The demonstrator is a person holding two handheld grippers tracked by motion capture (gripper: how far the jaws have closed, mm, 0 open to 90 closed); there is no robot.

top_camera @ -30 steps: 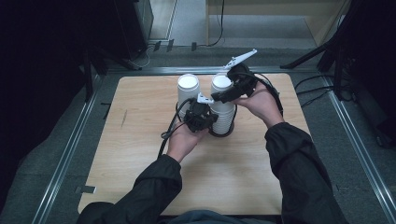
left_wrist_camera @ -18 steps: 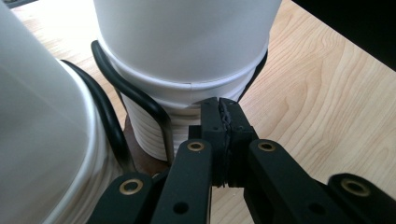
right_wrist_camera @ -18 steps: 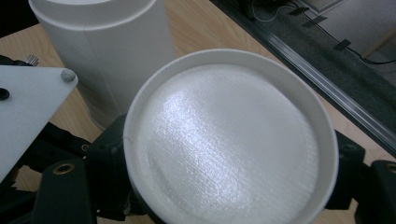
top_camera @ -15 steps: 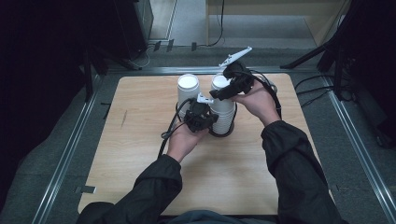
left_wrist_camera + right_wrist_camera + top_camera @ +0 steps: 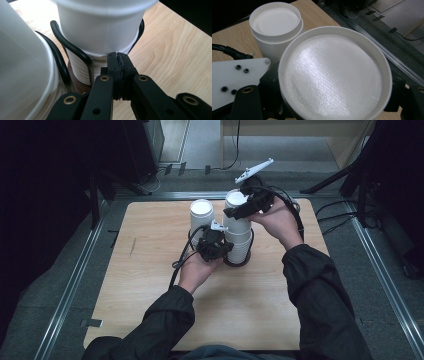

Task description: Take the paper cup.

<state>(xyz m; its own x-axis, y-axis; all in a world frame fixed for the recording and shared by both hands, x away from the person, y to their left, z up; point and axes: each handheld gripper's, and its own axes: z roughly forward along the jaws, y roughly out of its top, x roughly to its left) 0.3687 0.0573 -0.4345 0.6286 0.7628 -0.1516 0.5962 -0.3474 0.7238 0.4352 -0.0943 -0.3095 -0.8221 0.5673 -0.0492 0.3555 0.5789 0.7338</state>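
White paper cups stand upside down in 2 stacks on the wooden table (image 5: 150,320), side by side near its far middle. The right stack (image 5: 237,240) sits inside a black wire ring (image 5: 75,50); the left stack (image 5: 201,217) is just beside it.

The right gripper (image 5: 240,210) reaches from the right to the top of the right stack. Its jaws have just been closing, and they now grasp the top cup (image 5: 337,77) on both sides, just under its upturned bottom. In the right gripper view this cup lies between the 2 black jaws, and the left stack (image 5: 275,25) shows behind it.

The left gripper (image 5: 119,65) is low at the near side of the right stack. Its jaws are clenched together with nothing between them, and their tips touch the ribbed cup rims (image 5: 80,67) at the foot of the stack.
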